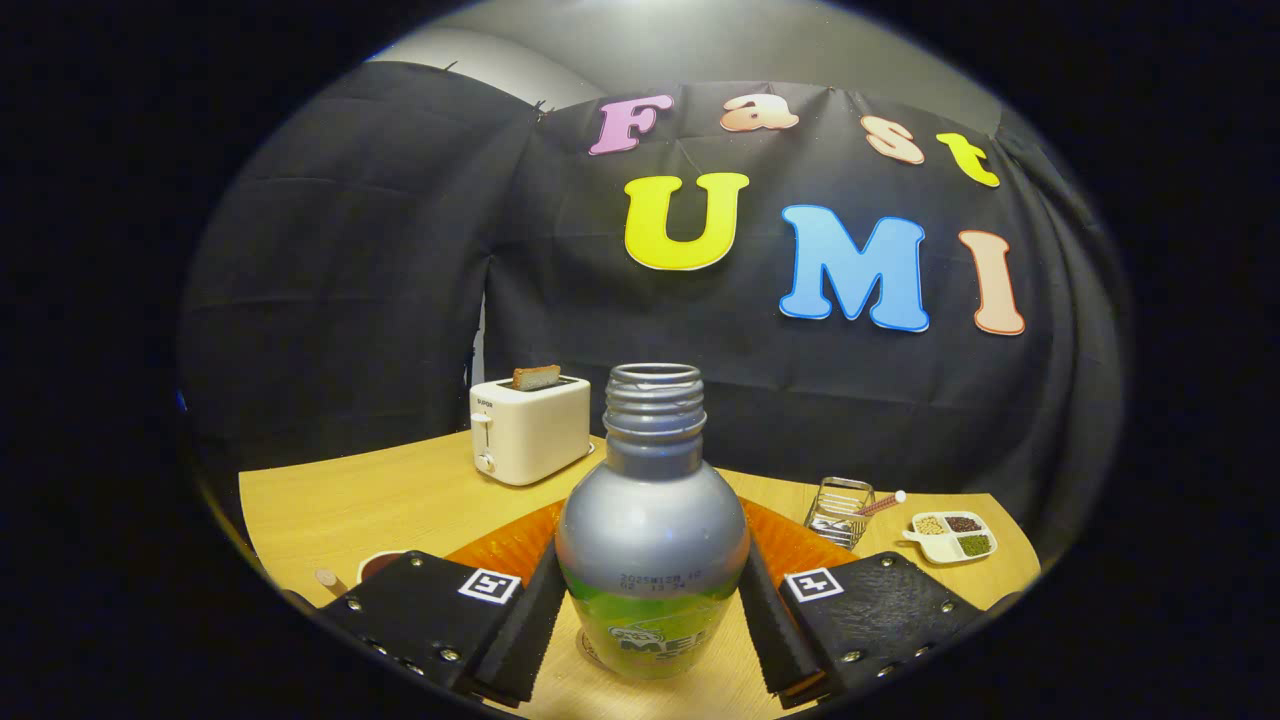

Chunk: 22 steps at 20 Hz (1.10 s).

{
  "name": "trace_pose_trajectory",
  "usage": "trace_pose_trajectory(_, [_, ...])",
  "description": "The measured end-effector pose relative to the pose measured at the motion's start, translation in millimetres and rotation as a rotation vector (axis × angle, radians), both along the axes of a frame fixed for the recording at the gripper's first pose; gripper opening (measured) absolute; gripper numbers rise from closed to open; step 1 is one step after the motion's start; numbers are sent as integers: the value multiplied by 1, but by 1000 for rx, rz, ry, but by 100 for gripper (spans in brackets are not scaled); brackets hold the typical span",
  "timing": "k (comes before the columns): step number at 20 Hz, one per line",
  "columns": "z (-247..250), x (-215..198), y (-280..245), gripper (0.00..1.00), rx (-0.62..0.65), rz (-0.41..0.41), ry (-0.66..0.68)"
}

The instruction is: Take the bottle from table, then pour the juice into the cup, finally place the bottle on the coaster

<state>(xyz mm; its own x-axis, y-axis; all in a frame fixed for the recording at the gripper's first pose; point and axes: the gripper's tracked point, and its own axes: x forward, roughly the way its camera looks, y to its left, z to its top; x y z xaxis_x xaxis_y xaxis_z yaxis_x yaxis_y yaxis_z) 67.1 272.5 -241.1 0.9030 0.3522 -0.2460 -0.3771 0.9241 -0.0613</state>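
gripper view: hand-held gripper (650, 610) clamps uncapped bottle (652, 540); toaster (530, 428) holds bread (537, 377).

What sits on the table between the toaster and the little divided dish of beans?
In the gripper view, the uncapped bottle, between the fingers, and a clear glass stand between toaster and dish.

Bottle held upright between the gripper's two fingers, over the table.

The gripper (650, 615) has a finger pressed to each side of the bottle (651, 540), a silver one with a green label and an open threaded neck, no cap. Behind it lies an orange mat (510, 545) on the wooden table (380, 500). Farther back stands a white toaster (530, 428) with a slice in its slot; off to the other side are a small wire basket (838, 512) and a white divided dish (952, 537) of grains.
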Motion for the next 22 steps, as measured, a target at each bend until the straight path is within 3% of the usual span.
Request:
trace_pose_trajectory(4, [-3,4,3,81,7,-24,-31])
trace_pose_trajectory(17, [-65,34,-1,82,138,-63,83])
trace_pose_trajectory(22, [-80,41,-7,82,90,-69,66])
